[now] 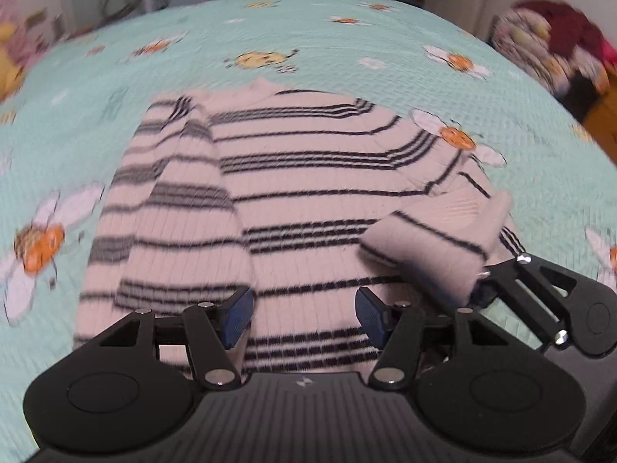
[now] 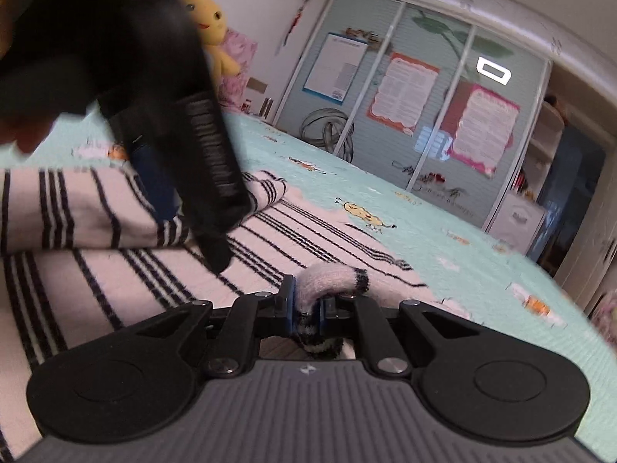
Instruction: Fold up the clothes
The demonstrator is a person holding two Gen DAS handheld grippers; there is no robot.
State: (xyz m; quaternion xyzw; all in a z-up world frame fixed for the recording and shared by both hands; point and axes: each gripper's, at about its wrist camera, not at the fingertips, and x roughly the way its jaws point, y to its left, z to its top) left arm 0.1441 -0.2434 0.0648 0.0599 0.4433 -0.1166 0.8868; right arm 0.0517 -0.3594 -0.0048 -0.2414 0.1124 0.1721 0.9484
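The striped sweater [image 1: 308,200], pale pink with thin black bands, lies spread flat on a mint-green bedspread [image 1: 347,46] printed with bees and daisies, directly ahead of and below the left gripper [image 1: 304,314]. That gripper hangs over the near hem with its blue pads [image 1: 237,318] standing well apart and nothing between them; the knit only passes underneath. One sleeve [image 1: 185,200] is already folded in and lies lengthwise along the body, ahead of the left gripper and to its left. To its right, the other sleeve's cuff [image 1: 432,243] is lifted off the bed and curled over, pinched by the right gripper [image 1: 482,289], whose black linkage shows at that edge. From the right gripper's own view, its jaws [image 2: 308,308] are nearly closed on the cuff [image 2: 331,281], a fuzzy roll of knit with a black band bulging out ahead of the pads and a striped bit hanging behind them. Beyond and to its left looms the dark, blurred body of the left gripper [image 2: 154,96] over the sweater. Farther off, past the bed's far edge, stand sliding wardrobe doors [image 2: 405,96] with posters, and a yellow plush toy [image 2: 210,27] sits against the wall.
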